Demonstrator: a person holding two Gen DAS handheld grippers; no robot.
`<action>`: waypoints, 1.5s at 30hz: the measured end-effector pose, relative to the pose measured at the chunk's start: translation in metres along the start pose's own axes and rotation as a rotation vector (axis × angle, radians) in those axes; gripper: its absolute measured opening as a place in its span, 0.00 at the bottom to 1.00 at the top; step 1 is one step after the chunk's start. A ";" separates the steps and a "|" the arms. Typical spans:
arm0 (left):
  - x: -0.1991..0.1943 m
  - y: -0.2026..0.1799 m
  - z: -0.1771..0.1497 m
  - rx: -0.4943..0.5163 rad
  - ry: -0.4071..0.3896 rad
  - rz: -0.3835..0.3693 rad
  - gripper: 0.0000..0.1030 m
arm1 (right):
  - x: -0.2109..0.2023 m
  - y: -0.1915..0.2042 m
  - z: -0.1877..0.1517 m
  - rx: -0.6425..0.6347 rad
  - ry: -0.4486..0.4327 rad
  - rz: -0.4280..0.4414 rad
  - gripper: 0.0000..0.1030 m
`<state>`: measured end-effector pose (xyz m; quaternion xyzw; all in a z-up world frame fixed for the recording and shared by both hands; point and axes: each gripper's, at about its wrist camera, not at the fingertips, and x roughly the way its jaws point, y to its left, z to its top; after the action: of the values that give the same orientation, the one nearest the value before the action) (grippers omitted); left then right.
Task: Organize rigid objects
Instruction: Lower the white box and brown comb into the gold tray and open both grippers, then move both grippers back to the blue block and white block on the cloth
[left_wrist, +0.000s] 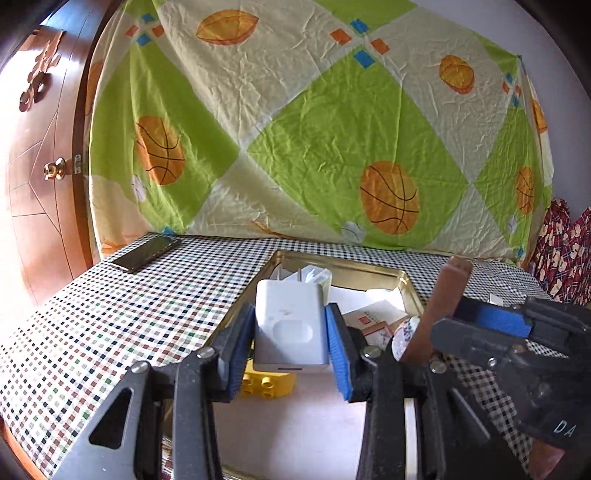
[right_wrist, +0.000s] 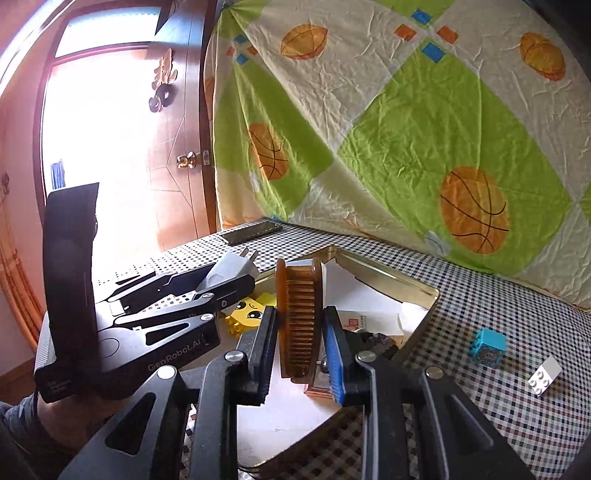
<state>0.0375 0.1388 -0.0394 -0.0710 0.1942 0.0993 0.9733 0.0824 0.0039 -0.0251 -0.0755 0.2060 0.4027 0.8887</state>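
Observation:
My left gripper (left_wrist: 290, 345) is shut on a white plug charger (left_wrist: 290, 328) and holds it over the gold metal tray (left_wrist: 412, 291). It also shows in the right wrist view (right_wrist: 236, 267). My right gripper (right_wrist: 299, 349) is shut on a brown comb (right_wrist: 299, 317) held upright over the same tray (right_wrist: 424, 291); the comb shows in the left wrist view (left_wrist: 439, 310). A yellow face brick (right_wrist: 247, 314) lies in the tray under the left gripper, and it shows in the left wrist view (left_wrist: 267, 384).
The tray holds white paper (right_wrist: 354, 291) and small boxes (left_wrist: 373, 325). A blue brick (right_wrist: 487, 347) and a white brick (right_wrist: 545, 374) lie on the checkered cloth right of the tray. A dark phone (left_wrist: 146, 253) lies at the far left. A hanging sheet (left_wrist: 314, 122) backs the table.

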 end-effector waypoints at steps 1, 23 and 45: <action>0.003 0.001 0.000 -0.004 0.010 0.001 0.37 | 0.008 0.001 0.001 -0.003 0.014 -0.001 0.27; -0.004 -0.052 0.014 0.077 -0.039 -0.020 0.86 | -0.038 -0.123 -0.025 0.242 -0.059 -0.179 0.68; 0.125 -0.239 0.022 0.273 0.255 -0.138 0.95 | -0.041 -0.279 -0.056 0.444 0.143 -0.531 0.76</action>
<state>0.2113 -0.0687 -0.0447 0.0365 0.3225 -0.0046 0.9459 0.2495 -0.2268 -0.0669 0.0408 0.3237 0.0967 0.9403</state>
